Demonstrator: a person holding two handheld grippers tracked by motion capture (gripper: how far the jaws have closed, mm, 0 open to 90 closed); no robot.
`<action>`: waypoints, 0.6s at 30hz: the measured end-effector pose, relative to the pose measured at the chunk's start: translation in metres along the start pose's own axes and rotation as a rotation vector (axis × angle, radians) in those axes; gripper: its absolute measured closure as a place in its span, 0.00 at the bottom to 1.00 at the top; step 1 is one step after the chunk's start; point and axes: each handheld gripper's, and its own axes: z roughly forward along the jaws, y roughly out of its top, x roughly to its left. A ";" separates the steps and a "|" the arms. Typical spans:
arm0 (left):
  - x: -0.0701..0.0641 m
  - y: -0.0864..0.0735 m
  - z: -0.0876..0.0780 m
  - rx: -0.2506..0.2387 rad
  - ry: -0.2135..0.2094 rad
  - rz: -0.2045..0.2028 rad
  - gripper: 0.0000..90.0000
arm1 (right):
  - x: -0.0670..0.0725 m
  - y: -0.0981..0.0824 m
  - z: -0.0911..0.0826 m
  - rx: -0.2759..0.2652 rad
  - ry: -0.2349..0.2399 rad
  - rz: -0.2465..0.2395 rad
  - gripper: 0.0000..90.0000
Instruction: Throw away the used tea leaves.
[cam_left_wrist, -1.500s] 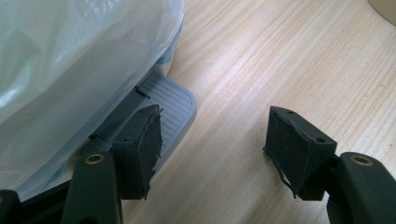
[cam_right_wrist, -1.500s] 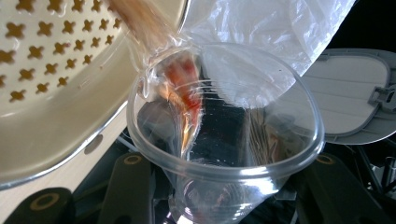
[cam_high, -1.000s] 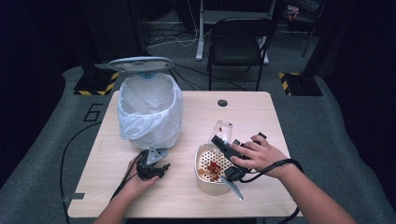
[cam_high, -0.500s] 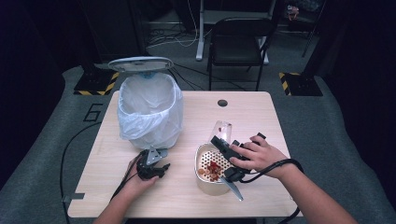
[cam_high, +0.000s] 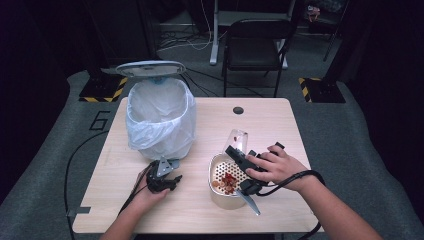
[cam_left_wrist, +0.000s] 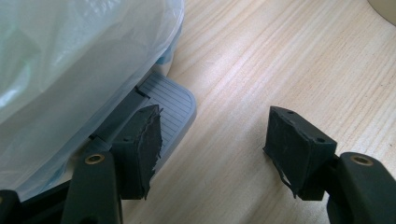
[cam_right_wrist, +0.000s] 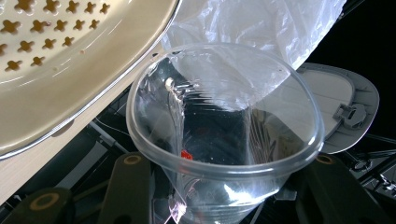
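The clear plastic cup (cam_right_wrist: 224, 135) lay tipped between your right tongs (cam_high: 241, 159), which pinched it just beside the cream perforated bowl (cam_high: 220, 192) holding red and tan bits, right of the white-bagged bin (cam_high: 159, 120) on the light wooden counter (cam_high: 280, 125). Your left tongs (cam_left_wrist: 212, 147) were spread, holding nothing, low over the counter just beside the bin's grey ribbed pedal (cam_left_wrist: 170, 100).

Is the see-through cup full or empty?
Nearly empty. In the right gripper view the clear cup, held between the right gripper's jaws, shows just one small red bit inside.
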 end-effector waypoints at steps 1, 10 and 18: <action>0.000 0.000 0.000 0.000 0.000 0.000 0.40 | 0.000 0.000 0.000 -0.002 0.002 0.002 0.60; 0.000 0.000 0.000 0.000 0.000 0.000 0.40 | -0.002 0.002 -0.002 -0.010 -0.008 -0.007 0.60; 0.000 0.000 0.000 0.000 0.000 0.000 0.40 | -0.003 0.000 -0.002 -0.012 -0.001 0.023 0.60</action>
